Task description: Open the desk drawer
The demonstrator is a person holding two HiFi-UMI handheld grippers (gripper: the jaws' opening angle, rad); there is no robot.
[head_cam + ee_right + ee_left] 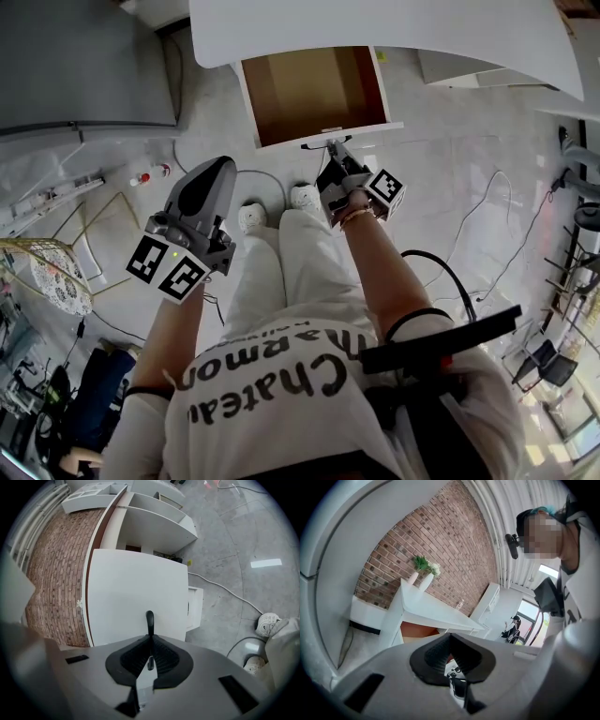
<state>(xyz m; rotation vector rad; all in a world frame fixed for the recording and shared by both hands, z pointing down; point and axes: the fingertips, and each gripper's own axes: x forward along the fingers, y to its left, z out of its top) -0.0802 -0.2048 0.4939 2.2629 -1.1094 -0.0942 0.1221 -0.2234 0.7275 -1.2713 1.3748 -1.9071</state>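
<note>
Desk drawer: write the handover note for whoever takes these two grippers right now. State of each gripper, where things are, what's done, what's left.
Left gripper: shut, empty, held clear of the drawer.
Right gripper: shut on the drawer's dark handle.
Drawer: pulled well out from under the white desk; its brown inside is bare.
Done: the drawer is open.
Left: probably only to let go of the handle and draw the right gripper back. Pull further only if you want it fully out.
</note>
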